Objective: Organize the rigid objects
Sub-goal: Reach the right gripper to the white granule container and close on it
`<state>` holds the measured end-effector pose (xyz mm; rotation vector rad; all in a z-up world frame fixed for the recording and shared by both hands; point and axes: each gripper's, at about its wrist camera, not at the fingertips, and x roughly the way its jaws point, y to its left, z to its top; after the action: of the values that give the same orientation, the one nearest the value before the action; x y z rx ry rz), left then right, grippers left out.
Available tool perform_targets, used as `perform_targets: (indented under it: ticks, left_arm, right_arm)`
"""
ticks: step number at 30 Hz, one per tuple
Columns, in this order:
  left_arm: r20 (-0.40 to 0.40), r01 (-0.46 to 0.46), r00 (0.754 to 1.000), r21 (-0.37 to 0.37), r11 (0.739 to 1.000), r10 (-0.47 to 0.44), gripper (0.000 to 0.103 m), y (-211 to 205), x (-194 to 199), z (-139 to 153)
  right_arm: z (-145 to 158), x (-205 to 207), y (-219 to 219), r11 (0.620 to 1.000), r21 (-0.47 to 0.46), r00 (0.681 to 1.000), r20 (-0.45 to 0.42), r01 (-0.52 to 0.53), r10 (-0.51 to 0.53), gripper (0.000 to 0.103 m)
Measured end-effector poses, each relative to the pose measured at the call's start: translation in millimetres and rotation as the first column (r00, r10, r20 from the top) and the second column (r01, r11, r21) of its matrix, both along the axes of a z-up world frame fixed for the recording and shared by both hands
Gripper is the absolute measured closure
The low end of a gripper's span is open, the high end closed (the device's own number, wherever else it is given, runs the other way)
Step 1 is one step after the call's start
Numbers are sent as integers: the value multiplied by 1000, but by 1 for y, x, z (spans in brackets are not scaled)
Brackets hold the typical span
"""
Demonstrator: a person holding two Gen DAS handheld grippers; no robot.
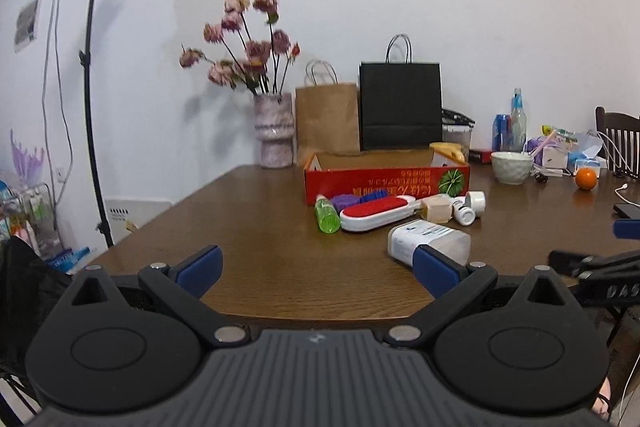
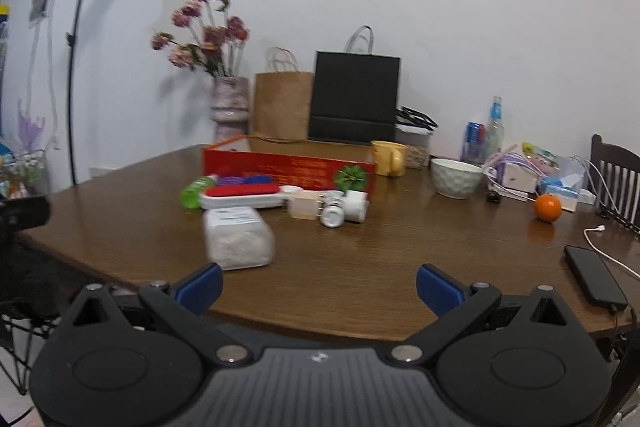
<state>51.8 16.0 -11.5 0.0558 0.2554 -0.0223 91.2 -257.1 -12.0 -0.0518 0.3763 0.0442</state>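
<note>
We cannot read the upside-down print on the red box [image 1: 384,183], and the purple things [image 1: 346,202] before it sit half hidden behind the red-topped brush [image 1: 378,213]. The clear jar [image 2: 238,239] is smeared by blur in the right wrist view. The chair [image 1: 618,143] is cut off by the frame's edge.

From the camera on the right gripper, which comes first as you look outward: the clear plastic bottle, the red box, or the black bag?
1. Clear plastic bottle, lying left of centre, nearest the right gripper.
2. Red box, mid-table behind it.
3. Black bag, against the wall.
</note>
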Motion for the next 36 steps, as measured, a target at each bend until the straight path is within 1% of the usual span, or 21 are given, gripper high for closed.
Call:
perform_targets:
  ticks: [3, 6, 8, 11, 14, 16, 18, 20, 22, 25, 26, 27, 28, 29, 30, 31, 32, 33, 35, 36]
  left_arm:
    - [-22, -19, 1000, 9, 1000, 19, 0, 2, 22, -4]
    - [-93, 17, 996, -11, 1000, -17, 0, 3, 47, -8]
    - [-127, 44, 991, -25, 999, -47, 0, 2, 64, -9]
    - [-138, 65, 988, -21, 998, -67, 0, -1, 86, -10]
    - [-146, 63, 987, -15, 998, -64, 0, -4, 109, -10]
    - [-151, 57, 987, -21, 998, -59, 0, -5, 122, -9]
    - [-156, 54, 986, -28, 998, -57, 0, -5, 134, -8]
    - [-152, 56, 987, -33, 998, -60, 0, -5, 144, -7]
    - [-150, 60, 986, -37, 998, -65, 0, -8, 152, -6]
    - [-165, 89, 982, -47, 995, -95, 0, -14, 163, -8]
    - [-172, 104, 979, -53, 993, -112, 0, -17, 166, -9]
    - [-181, 121, 975, -62, 991, -130, 0, -20, 169, -10]
    - [-189, 139, 970, -73, 988, -150, 0, -24, 172, -12]
    - [-197, 157, 965, -84, 984, -171, 0, -28, 175, -13]
    - [-205, 174, 960, -97, 980, -191, 0, -32, 177, -15]
    - [-213, 195, 953, -113, 974, -215, 1, -36, 180, -16]
    - [-223, 215, 944, -136, 967, -242, 3, -40, 184, -18]
    - [-231, 229, 937, -157, 961, -261, 10, -44, 186, -19]
    - [-252, 250, 922, -193, 949, -295, 19, -50, 194, -22]
    - [-266, 254, 914, -211, 944, -305, 21, -53, 198, -23]
  right_arm:
    - [-4, 22, -5, 1000, 2, 1000, -17, 2, -2, 0]
    - [-7, 44, 0, 1000, -15, 999, -33, -19, 18, 0]
    - [-9, 58, 6, 999, -6, 997, -55, -47, 47, 0]
    - [-12, 75, 20, 994, 31, 990, -85, -108, 110, 2]
    - [-19, 97, 40, 983, 46, 977, -109, -177, 181, 5]
    - [-24, 111, 52, 978, 56, 970, -126, -202, 208, 7]
    - [-30, 120, 60, 974, 64, 964, -141, -218, 225, 12]
    - [-31, 126, 61, 975, 65, 965, -147, -212, 219, 15]
    - [-30, 130, 53, 982, 63, 972, -141, -179, 186, 16]
    - [-28, 135, 28, 995, 49, 984, -153, -84, 90, 16]
    - [-27, 136, 19, 997, 47, 986, -153, -59, 65, 18]
    - [-27, 137, 9, 998, 53, 987, -155, -40, 48, 28]
    - [-27, 139, 0, 997, 66, 987, -159, -28, 38, 35]
    - [-26, 142, -8, 996, 88, 984, -173, -24, 39, 48]
    - [-27, 146, -16, 992, 121, 981, -187, -24, 47, 56]
    - [-27, 149, -22, 985, 167, 977, -202, -32, 66, 56]
    - [-28, 152, -27, 976, 213, 973, -211, -42, 88, 56]
    - [-28, 155, -31, 964, 260, 970, -215, -58, 116, 56]
    - [-29, 159, -32, 950, 305, 966, -213, -74, 143, 56]
    - [-29, 162, -31, 945, 318, 966, -213, -73, 147, 56]
